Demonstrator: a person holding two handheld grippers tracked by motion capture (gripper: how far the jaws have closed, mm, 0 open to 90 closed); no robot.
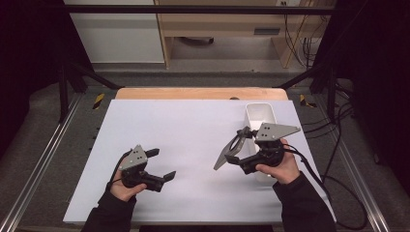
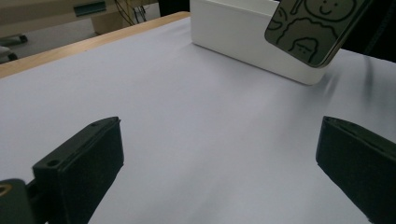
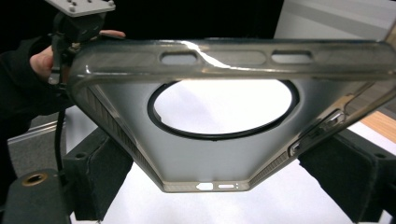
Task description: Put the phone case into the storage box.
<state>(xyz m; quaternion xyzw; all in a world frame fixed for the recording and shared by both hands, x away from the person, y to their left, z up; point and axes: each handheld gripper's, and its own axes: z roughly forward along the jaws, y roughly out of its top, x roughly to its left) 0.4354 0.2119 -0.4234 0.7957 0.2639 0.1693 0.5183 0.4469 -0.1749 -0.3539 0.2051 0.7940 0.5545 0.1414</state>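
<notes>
Clamping phone case (image 3: pixel 224 126) in right tool (image 1: pixel 235 151) | left tool (image 1: pixel 162 165) released | case top cropped

No words, brands or numbers can be read anywhere. The nearest thing to a sign is the line drawing on the back of the phone case (image 2: pixel 312 28): cartoon figures in black outline (one round smiling face, another curly-framed face below), seen in the left gripper view.
</notes>
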